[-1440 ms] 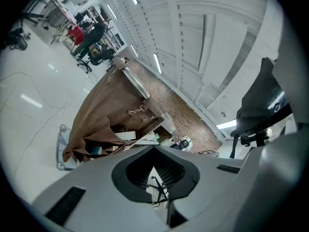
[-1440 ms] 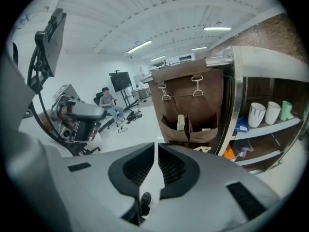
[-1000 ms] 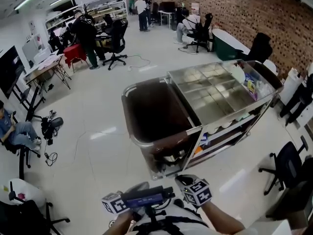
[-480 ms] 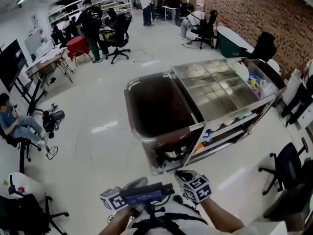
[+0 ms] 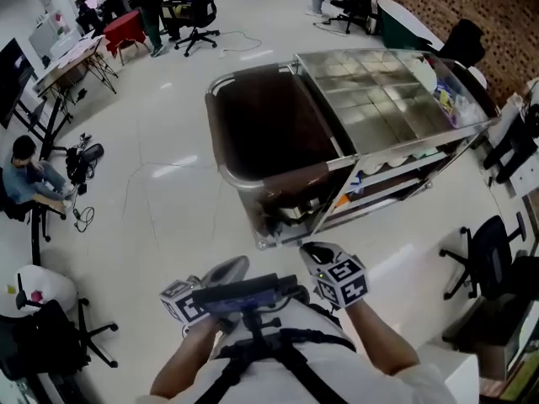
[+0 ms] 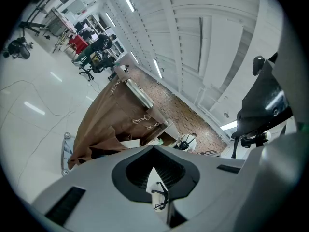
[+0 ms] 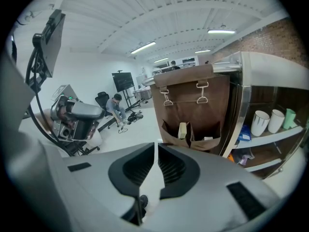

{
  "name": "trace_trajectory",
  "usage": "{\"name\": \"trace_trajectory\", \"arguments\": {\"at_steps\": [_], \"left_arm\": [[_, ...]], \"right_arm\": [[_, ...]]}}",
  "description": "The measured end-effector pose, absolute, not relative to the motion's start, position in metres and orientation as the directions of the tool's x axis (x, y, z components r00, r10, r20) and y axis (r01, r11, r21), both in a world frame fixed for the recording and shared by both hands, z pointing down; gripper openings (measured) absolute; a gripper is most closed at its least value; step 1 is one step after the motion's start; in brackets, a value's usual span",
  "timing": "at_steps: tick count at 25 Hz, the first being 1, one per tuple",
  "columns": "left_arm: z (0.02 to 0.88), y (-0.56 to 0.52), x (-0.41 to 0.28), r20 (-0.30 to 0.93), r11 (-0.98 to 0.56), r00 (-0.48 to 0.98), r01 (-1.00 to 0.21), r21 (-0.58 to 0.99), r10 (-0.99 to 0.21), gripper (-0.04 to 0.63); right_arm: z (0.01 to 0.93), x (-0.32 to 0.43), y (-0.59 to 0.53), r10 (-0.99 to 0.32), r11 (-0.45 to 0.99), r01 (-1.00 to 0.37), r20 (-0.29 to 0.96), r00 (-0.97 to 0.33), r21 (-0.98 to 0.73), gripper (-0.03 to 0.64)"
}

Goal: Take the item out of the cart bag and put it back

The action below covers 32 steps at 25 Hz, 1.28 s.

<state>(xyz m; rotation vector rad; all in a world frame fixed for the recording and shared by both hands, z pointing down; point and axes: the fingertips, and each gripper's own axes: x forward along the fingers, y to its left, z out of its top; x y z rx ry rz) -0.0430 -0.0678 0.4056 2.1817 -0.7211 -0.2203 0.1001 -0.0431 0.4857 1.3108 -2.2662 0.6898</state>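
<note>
Cart bag (image 5: 253, 133) is standing just ahead of me, and I judge the task not begun. I am holding my left gripper (image 6: 154, 151) and right gripper (image 7: 157, 146) close to my body, each with its jaws together and nothing between them. A pale item (image 7: 182, 129) is sitting upright in the bag's outer pocket, well apart from both tools. Taking it out and putting it back are both outstanding. Farther on, cups (image 7: 260, 122) are resting on a shelf of the steel cart (image 5: 370, 116). I am finding no legible writing, only the cubes' square markers.

Glossy white floor (image 5: 168, 183), brick wall (image 5: 505, 2) — office chairs (image 5: 484, 257) and desks (image 5: 72, 55) scattered about
</note>
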Motion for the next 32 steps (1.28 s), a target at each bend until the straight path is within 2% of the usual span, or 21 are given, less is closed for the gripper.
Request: {"name": "trace_trajectory", "arguments": {"at_steps": [14,16,32], "left_arm": [[0.41,-0.066,-0.05,0.094,-0.494,0.808,-0.443,0.748,-0.582,0.0],[0.408,-0.066,-0.051,0.092,-0.495,0.806,-0.444,0.747,-0.585,0.0],[0.405,-0.066,-0.055,0.091,-0.488,0.792,-0.457,0.744,-0.604,0.0]], "right_arm": [[0.484,0.101,-0.059,-0.674,0.426,-0.885,0.586,-0.45,-0.19,0.014],[0.483,0.102,-0.063,-0.679,0.424,-0.887,0.584,-0.444,-0.181,0.038],[0.5,0.116,-0.095,-0.688,0.396,-0.909,0.614,-0.388,-0.131,0.055]]}}
